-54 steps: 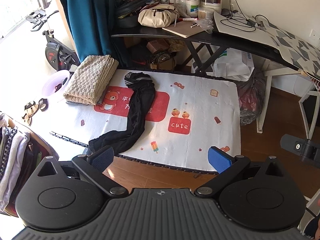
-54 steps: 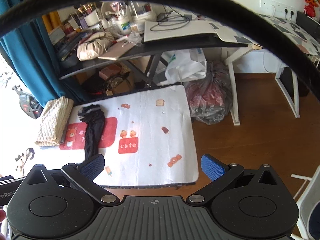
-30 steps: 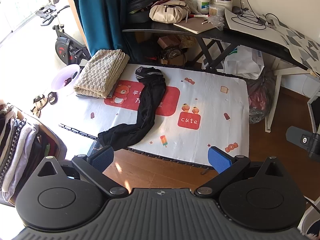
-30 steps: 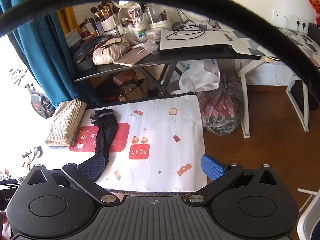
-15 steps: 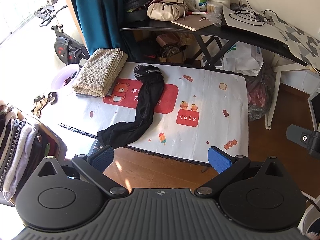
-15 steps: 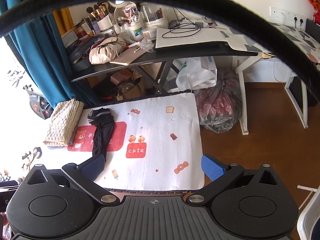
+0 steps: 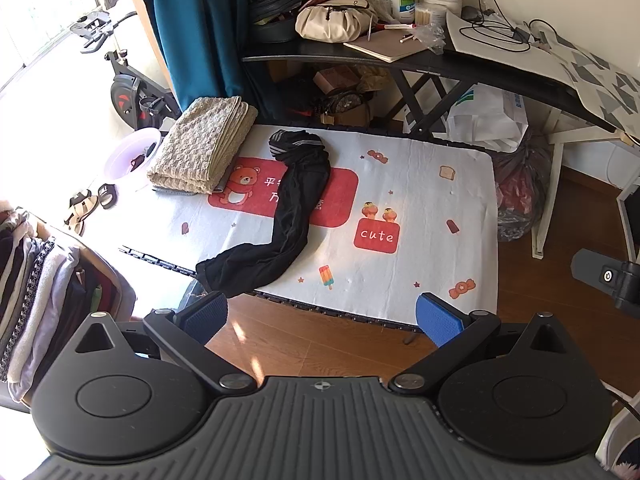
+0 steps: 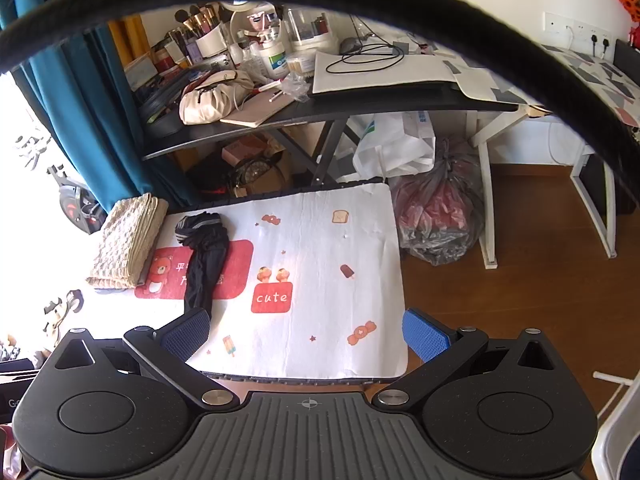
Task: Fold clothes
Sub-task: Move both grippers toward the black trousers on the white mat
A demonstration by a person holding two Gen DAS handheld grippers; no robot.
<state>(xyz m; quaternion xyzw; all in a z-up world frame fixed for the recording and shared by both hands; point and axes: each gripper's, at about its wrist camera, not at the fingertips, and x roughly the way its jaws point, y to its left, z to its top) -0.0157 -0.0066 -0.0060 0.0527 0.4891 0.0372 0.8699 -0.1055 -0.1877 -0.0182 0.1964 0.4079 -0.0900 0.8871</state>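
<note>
— What sits furthest left?

— A stack of clothes (image 7: 28, 280) standing on edge at the left border of the left wrist view. Next to it comes a folded beige towel (image 7: 204, 146), lying on the far left corner of a white printed mat (image 7: 420, 208) spread on the wooden floor (image 7: 304, 344).

— And the garment to fold?

— The black trousers (image 7: 292, 204) lie bunched into a long crooked strip on the left half of the mat, just right of the towel but not touching it. The striped waistband is at the far end; the leg end bends left and hangs over the near edge of the mat.

— What about the grippers?

— The left gripper (image 7: 320, 316) hovers above the floor in front of the mat, its blue pads spread wide and holding nothing. The right gripper (image 8: 306, 332) is released too, jaws wide apart, above the near edge of the mat, also empty. Its left pad (image 8: 186, 334) covers the lower end of the trousers (image 8: 204, 258) in its own view.

— Further right?

— A cluttered black desk (image 7: 460, 62) stands behind the mat, with plastic bags (image 7: 516, 184) beneath it at the mat's right side.
</note>
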